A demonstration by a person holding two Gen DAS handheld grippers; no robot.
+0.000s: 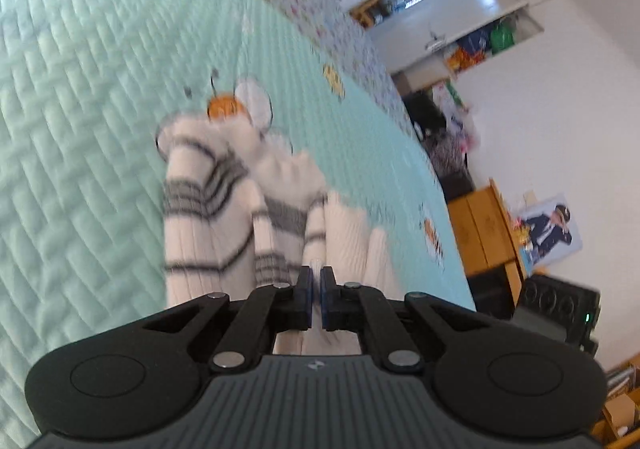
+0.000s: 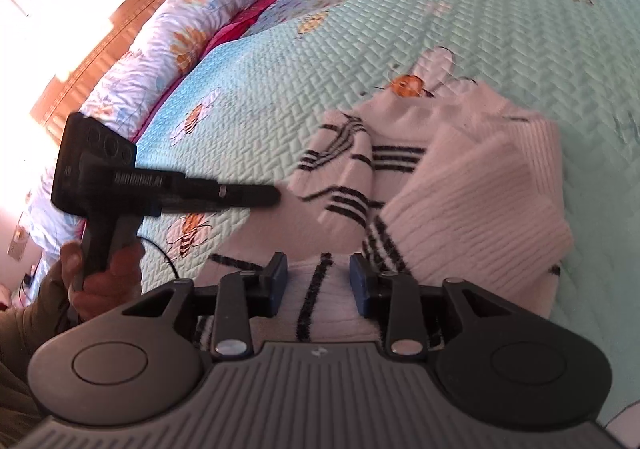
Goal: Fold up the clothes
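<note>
Left wrist view: The left gripper is seen from behind, its two blue-padded fingers drawn almost together with only a thin slit between them. Whether cloth is pinched in that slit cannot be told; the picture is blurred there. A white sweater with dark stripes lies bunched on the bed, directly ahead of and below the fingers. The bed is covered by a pale green quilted bedspread printed with bees. A bee print is partly covered by the far end of the sweater. At the right, a wooden cabinet and shelves stand against a white wall.

Right wrist view: The right gripper is held low over the near edge of the sweater, its fingers spread apart. A striped part of the knit lies between them; contact with the pads cannot be confirmed. A ribbed white portion is folded over the striped part at the right. The left gripper is seen from the side at left, its tip at the sweater's left edge, held by a hand in a dark sleeve. A flowered pillow lies against a wooden headboard at the far side of the bed.
</note>
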